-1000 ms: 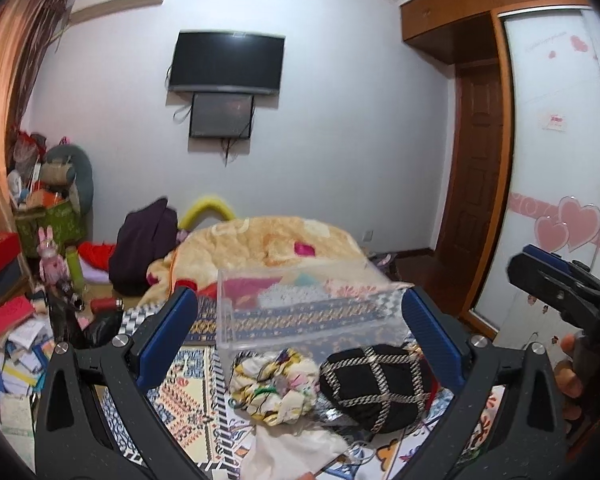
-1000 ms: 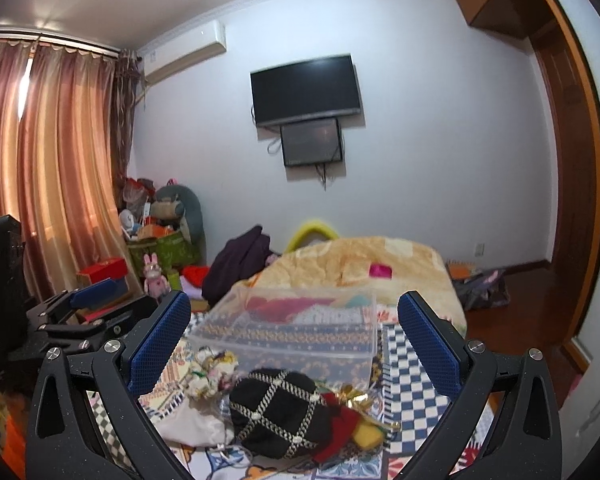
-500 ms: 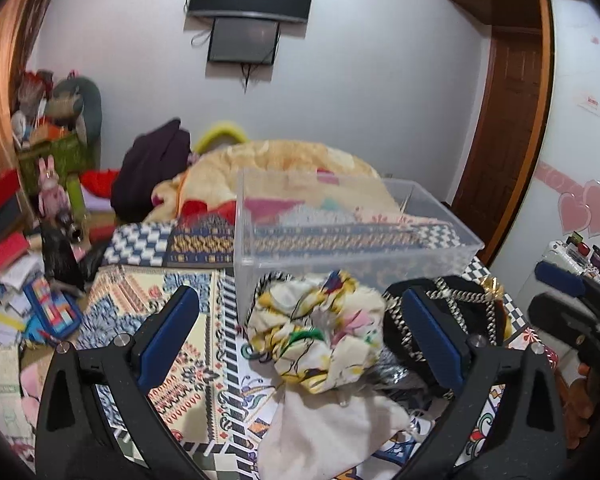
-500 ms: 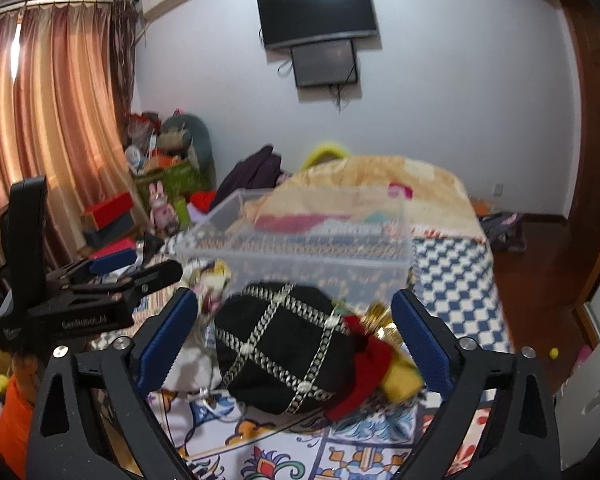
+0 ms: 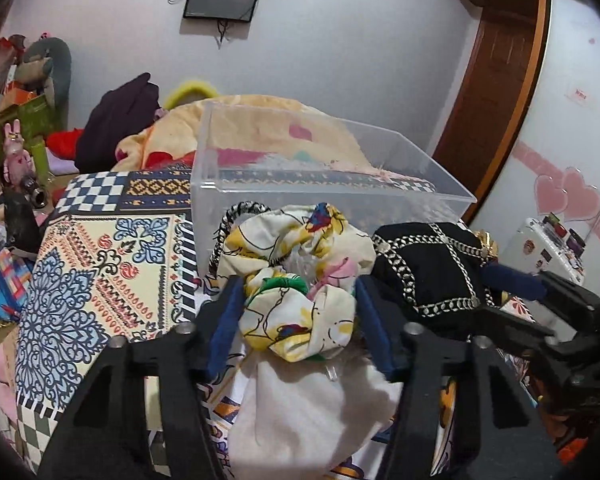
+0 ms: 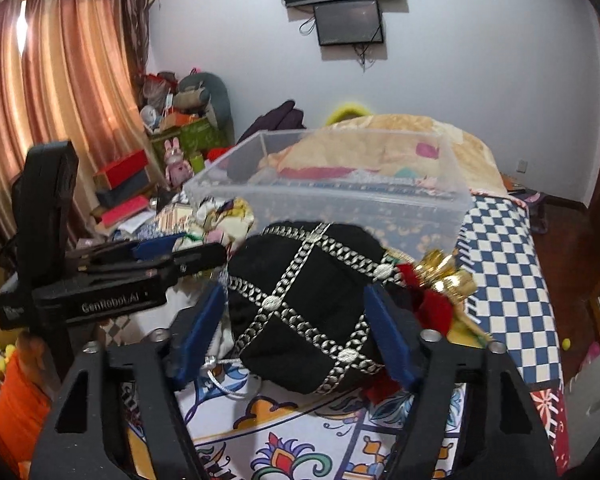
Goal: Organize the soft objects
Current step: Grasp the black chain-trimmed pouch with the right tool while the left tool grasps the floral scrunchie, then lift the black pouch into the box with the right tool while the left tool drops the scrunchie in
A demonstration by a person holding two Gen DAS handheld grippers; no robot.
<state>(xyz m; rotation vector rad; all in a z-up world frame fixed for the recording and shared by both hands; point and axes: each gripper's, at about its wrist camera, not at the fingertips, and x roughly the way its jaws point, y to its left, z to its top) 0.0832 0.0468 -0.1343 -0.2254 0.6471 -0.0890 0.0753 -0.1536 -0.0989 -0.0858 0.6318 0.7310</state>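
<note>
Right, we see our left tongs [image 5: 296, 320] closed in around the floral cloth [image 5: 300, 280], blue pads touching its sides; whether it is truly clamped we cannot tell. That cloth lies on the patterned bedspread [image 5: 96, 272], just in front of the clear bin [image 5: 332, 196], with a white cloth [image 5: 312, 408] under its near edge. Our right tongs [image 6: 296, 328] straddle the black pouch [image 6: 304, 304], pads against both flanks, grip again unclear. We see the pouch, crossed with silver trim, resting on the bedspread against the bin's front wall, a red and gold ornament [image 6: 440, 284] touching its right side. From the right wrist view, the left tongs sit just left of the pouch. The bin looks empty. Beyond it lies a yellow blanket [image 6: 412, 140].
</note>
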